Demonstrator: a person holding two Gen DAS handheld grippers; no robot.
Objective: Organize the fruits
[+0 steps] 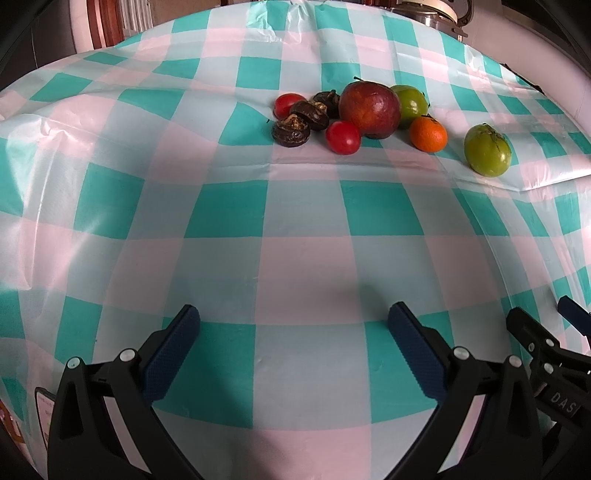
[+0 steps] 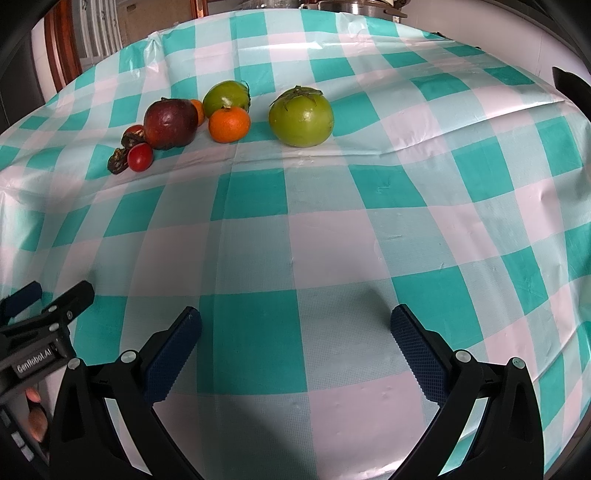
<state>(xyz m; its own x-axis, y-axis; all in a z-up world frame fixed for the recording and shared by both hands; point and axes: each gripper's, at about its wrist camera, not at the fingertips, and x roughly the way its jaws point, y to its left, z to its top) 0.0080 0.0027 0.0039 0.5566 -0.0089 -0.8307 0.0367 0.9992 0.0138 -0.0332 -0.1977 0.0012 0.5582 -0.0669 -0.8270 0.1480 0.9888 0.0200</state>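
A cluster of fruit lies at the far side of the checked tablecloth: a dark red apple (image 1: 369, 109) (image 2: 170, 123), two cherry tomatoes (image 1: 342, 137) (image 1: 288, 104), dark brown wrinkled fruits (image 1: 291, 132), an orange tangerine (image 1: 428, 134) (image 2: 229, 124), a green fruit behind (image 1: 410, 103) (image 2: 226, 98). A second green fruit (image 1: 487, 149) (image 2: 301, 117) sits apart to the right. My left gripper (image 1: 293, 319) is open and empty, well short of the fruit. My right gripper (image 2: 295, 321) is open and empty too.
The teal, pink and white checked tablecloth (image 1: 295, 229) (image 2: 332, 229) covers the table, with creases near the fruit. A metal pot (image 1: 432, 13) stands beyond the far edge. The right gripper shows at the left view's lower right (image 1: 535, 332); the left gripper shows at the right view's lower left (image 2: 51, 310).
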